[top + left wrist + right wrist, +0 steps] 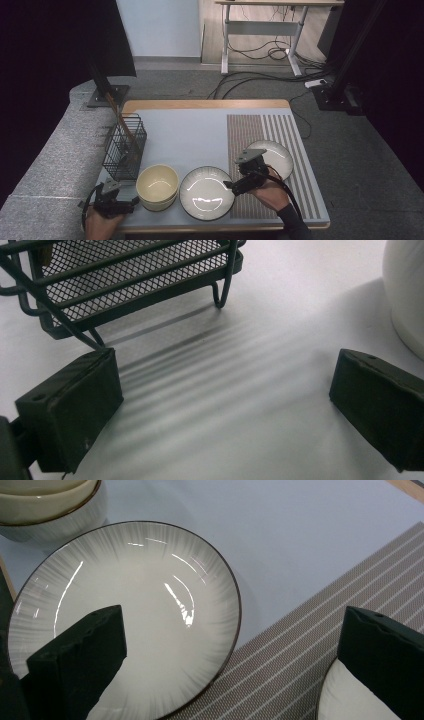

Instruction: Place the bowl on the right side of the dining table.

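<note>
Large plate: flat on the blue surface, front centre, right rim just lapping the striped mat; seen close in the right gripper view, between and below the jaws.
Right gripper: jaws spread wide, holding nothing, hovering over the plate's right edge; one jaw above the plate, the other above the mat and the small plate.
Small plate: on the mat, just behind the right hand, near the large plate but apart from it.
Stacked bowls: just left of the large plate, close to touching.
Left gripper: jaws apart and empty, low at the front-left corner, aimed between the wire basket and the bowls.
Risk, grip: shallow glossy rim likely to slip from the jaws if pinched too near the edge.
Risk, neighbours: sliding the plate left could knock the bowls; lifting steeply could clip the small plate.
Risk, left side: any forward push could nudge the basket's feet.
</note>
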`<state>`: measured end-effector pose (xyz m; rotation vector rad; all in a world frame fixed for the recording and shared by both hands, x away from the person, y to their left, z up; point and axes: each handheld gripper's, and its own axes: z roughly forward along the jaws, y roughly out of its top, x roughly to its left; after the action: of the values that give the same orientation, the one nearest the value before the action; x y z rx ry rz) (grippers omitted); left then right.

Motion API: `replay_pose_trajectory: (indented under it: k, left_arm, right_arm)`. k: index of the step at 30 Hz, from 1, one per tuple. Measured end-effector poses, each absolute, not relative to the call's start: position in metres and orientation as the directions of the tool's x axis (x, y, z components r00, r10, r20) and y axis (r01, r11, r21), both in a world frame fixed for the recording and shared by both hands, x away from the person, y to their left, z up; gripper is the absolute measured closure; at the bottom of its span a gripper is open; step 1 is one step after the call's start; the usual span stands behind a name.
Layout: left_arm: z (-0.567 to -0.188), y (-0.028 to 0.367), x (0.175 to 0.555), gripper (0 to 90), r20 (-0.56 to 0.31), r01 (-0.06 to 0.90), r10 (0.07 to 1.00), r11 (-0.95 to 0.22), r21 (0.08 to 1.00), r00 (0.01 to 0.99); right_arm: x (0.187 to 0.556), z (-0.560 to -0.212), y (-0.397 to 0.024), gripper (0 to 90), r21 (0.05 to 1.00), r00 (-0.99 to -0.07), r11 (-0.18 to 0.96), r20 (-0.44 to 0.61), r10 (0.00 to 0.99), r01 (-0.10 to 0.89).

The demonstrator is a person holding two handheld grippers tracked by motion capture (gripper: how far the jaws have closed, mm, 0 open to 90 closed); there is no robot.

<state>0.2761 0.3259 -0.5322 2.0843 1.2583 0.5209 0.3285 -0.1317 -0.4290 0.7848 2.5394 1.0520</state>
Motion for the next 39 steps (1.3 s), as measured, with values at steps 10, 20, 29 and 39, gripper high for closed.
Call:
replay_pose_trajectory:
  k: [10, 20, 29, 39]
  left_arm:
    - [-0.532, 0.326, 0.276, 0.2, 0.003, 0.636, 0.886, -0.335, 0.696, 0.463]
    - [-0.532, 0.326, 0.276, 0.2, 0.003, 0.636, 0.886, -0.334, 0.696, 0.463]
    - [-0.532, 0.326, 0.276, 0.2, 0.003, 0.635, 0.886, -0.334, 0.697, 0.463]
    - [-0.532, 0.326, 0.276, 0.2, 0.003, 0.635, 0.886, -0.334, 0.697, 0.463]
  right_arm:
    - [0.336, -0.423, -0.11, 0.0, 0.69, -0.861, 0.639, -0.044, 0.507, 0.34]
    - [0.349, -0.414, -0.086, 0.0, 0.702, -0.873, 0.635, -0.038, 0.486, 0.323]
    - [0.356, -0.412, -0.066, 1.8, 0.686, -0.877, 0.65, -0.034, 0.479, 0.328]
    - [0.363, -0.406, -0.04, 0.0, 0.678, -0.886, 0.659, -0.024, 0.463, 0.326]
